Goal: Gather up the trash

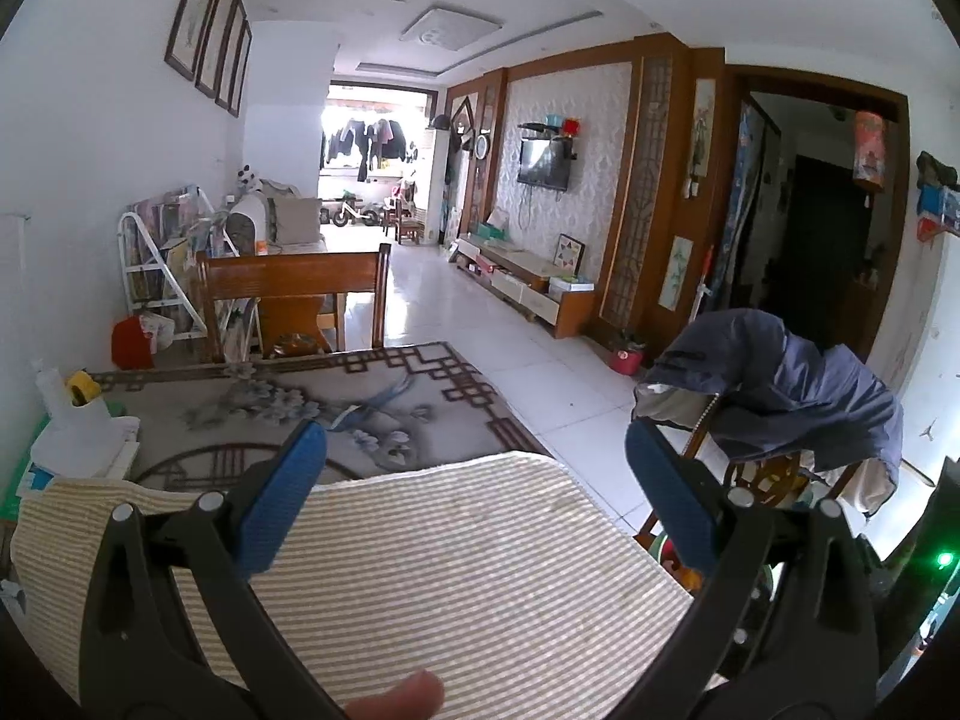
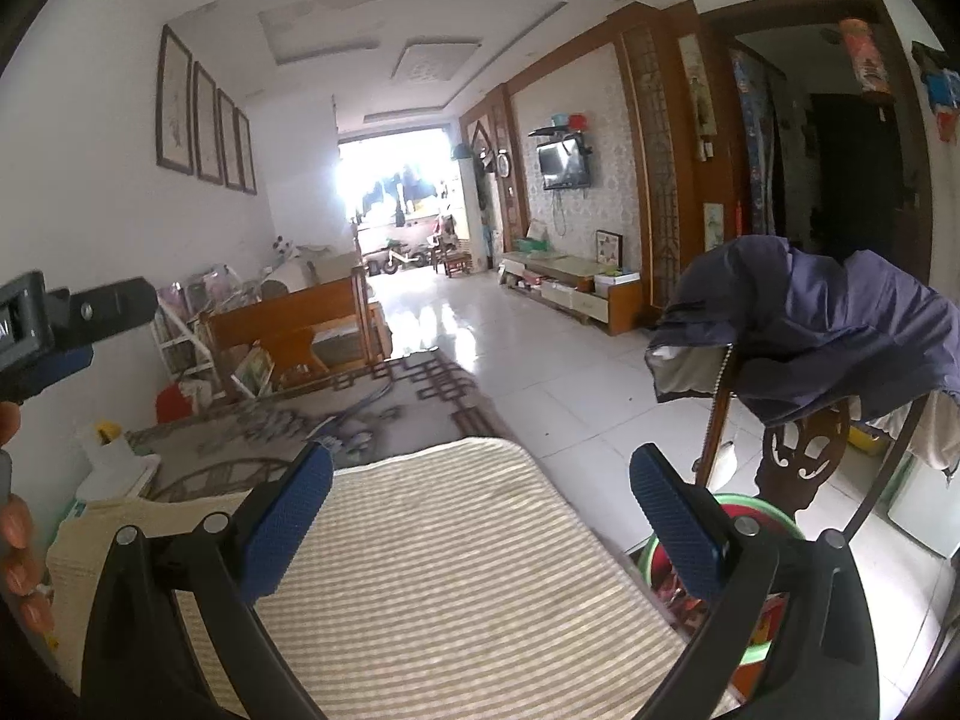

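Note:
My left gripper (image 1: 474, 438) is open and empty, held above a striped beige cloth (image 1: 456, 570) that covers the near end of the table. My right gripper (image 2: 480, 462) is also open and empty over the same striped cloth (image 2: 444, 570). Part of the left gripper (image 2: 66, 318) shows at the left edge of the right wrist view. A green-rimmed bin (image 2: 756, 600) with colourful wrappers inside stands on the floor to the right, below a chair. No loose trash is clear on the table.
A patterned grey table cover (image 1: 288, 408) lies beyond the cloth. White tissue and a yellow tape roll (image 1: 81, 387) sit at the table's left. A wooden chair (image 1: 294, 300) stands at the far end. A chair draped with a blue jacket (image 1: 780, 384) stands right.

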`<state>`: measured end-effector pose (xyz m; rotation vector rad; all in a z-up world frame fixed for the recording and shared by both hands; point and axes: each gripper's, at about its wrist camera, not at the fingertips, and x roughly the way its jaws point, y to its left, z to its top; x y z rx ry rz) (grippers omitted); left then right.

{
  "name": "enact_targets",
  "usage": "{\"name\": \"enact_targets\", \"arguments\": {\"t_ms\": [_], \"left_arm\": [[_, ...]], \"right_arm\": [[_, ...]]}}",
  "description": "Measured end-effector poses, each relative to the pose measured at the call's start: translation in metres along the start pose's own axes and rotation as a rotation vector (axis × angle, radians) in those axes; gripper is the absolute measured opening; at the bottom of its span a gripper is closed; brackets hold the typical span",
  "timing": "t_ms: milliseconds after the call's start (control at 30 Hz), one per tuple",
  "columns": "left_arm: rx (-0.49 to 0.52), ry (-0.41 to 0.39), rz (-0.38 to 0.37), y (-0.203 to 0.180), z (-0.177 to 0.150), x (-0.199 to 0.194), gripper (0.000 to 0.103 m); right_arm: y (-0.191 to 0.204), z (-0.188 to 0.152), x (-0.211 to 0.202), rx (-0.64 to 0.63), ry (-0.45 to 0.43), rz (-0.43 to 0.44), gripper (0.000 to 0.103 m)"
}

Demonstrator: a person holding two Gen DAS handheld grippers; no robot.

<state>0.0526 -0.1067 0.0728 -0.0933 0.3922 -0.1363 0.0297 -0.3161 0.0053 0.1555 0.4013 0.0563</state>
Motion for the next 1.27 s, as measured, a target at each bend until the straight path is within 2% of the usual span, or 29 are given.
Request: {"name": "enact_targets", "arguments": {"t_ms": [467, 833, 1033, 1133, 1267], "left_arm": [[-0.007, 0.010, -0.003, 0.022, -0.001, -0.017, 0.098], [-0.005, 0.020, 0.005, 0.022, -0.001, -0.013, 0.098], [0.001, 0.043, 0.005, 0.019, -0.004, -0.006, 0.098], [0.002, 0.061, 0.014, 0.019, -0.008, -0.001, 0.098], [-0.020, 0.116, -0.010, 0.024, -0.019, 0.007, 0.098]], "right_arm": [[0.020, -0.008, -0.009, -0.005, 0.024, -0.022, 0.096], [0.022, -0.012, -0.001, -0.014, 0.054, -0.015, 0.096], [0.024, -0.020, 0.013, -0.018, 0.114, -0.003, 0.096], [0.027, -0.031, 0.029, -0.040, 0.176, 0.014, 0.096], [0.033, -0.061, 0.066, -0.089, 0.298, 0.022, 0.096]]}}
